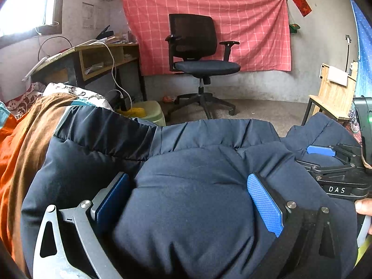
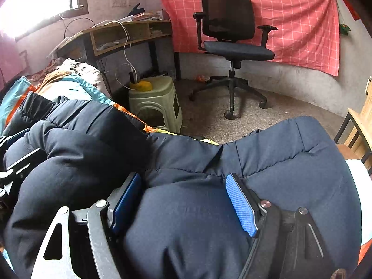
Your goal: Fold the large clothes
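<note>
Both tools (image 1: 188,200) (image 2: 183,200) astride puffy navy jacket (image 1: 186,209), grip unclear.

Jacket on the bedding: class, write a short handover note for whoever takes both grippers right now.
Left gripper: open wide, jacket padding bulging between its pads.
Right gripper: narrower, padding also between its pads; whether it grips is unclear.
Jacket: navy, puffy, heaped on orange bedding under both grippers.
Done: no neat fold visible yet.
Left: probably spread, fold, flatten.
</note>
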The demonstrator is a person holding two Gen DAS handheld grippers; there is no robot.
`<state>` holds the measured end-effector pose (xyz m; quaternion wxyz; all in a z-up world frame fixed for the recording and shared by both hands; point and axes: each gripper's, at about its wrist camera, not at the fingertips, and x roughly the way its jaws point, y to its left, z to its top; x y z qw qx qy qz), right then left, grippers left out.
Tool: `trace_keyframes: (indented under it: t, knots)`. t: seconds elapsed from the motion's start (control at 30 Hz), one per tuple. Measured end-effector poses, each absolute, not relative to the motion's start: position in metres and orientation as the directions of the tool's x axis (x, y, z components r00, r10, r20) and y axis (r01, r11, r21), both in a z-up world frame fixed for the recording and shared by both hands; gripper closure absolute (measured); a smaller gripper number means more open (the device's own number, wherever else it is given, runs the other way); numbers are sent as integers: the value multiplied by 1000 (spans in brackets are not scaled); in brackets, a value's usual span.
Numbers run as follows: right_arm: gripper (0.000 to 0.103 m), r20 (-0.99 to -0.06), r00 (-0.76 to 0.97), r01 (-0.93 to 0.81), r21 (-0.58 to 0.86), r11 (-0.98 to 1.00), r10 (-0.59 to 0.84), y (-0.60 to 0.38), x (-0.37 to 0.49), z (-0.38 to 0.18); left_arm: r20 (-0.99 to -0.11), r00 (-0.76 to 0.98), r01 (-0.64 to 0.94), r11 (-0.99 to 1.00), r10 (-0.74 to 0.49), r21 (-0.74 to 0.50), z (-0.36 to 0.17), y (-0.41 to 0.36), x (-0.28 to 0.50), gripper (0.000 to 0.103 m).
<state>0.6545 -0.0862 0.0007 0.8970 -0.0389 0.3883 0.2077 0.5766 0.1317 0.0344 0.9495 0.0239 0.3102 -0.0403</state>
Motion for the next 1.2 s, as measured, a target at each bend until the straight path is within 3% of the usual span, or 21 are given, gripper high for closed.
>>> trace_keyframes:
  t: [0.5, 0.77, 1.2]
  knots:
    - [25, -697, 639, -388, 71, 919, 324, -86, 649, 1, -604, 795, 79, 997, -59, 8, 38, 131, 578, 3]
    - [5, -735, 621, -343, 57, 937, 272, -93, 649, 14, -645, 762, 14, 997, -58, -73, 56, 155, 570, 3]
    - [0, -622, 750, -267, 27, 963, 226, -165, 614, 43, -599, 800, -95, 993, 39, -63, 73, 228, 529, 3]
